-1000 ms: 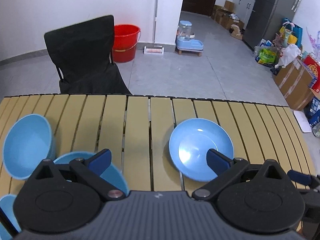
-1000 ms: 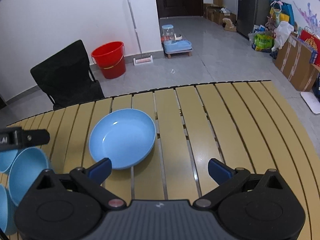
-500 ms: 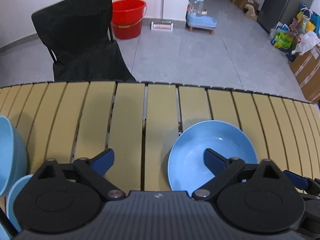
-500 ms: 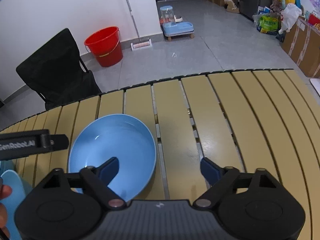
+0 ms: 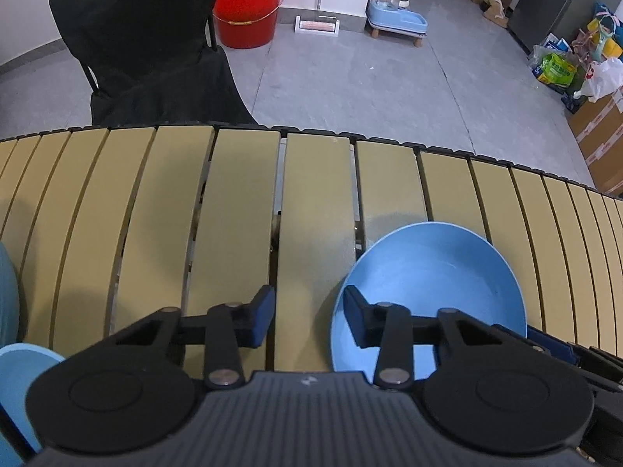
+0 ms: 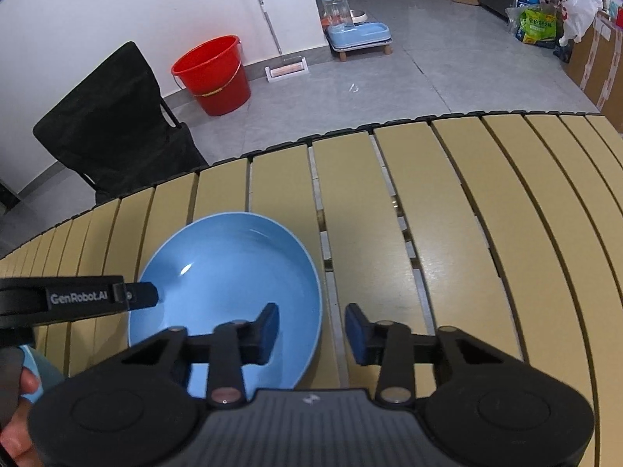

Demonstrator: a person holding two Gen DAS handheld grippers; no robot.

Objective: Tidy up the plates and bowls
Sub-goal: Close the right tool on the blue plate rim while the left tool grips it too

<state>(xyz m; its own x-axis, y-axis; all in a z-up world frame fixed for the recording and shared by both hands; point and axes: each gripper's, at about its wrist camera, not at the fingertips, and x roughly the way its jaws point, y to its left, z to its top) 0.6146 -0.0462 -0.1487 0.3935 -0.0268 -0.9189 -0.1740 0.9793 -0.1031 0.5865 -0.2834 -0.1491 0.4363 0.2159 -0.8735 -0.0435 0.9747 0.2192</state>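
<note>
A shallow blue plate [image 5: 436, 284] [image 6: 229, 272] lies on the slatted yellow table [image 5: 241, 214] [image 6: 447, 214]. My left gripper [image 5: 308, 317] straddles the plate's left rim, one finger over the plate and the other over bare slats. Its jaws are closing, and the pads are not pressing on the rim. My right gripper [image 6: 312, 327] straddles the plate's right rim in the same way, its jaws also closing with a gap at each pad. The left gripper's finger [image 6: 136, 295] reaches in over the plate's far side. Two blue bowls [image 5: 7, 299] [image 5: 23, 369] sit at the left edge, mostly cut off.
A black folding chair [image 5: 148, 46] [image 6: 117, 124] stands just past the table's far edge. On the grey floor behind it are a red bucket [image 5: 247, 7] [image 6: 212, 74], a blue pet feeder [image 5: 393, 11] and cardboard boxes [image 5: 599, 140]. A hand [image 6: 15, 408] grips at the lower left.
Both grippers came down and forward onto the plate. Their jaws narrowed from wide open to a small gap, each now astride one rim of the plate. The bowls slid out to the left.
</note>
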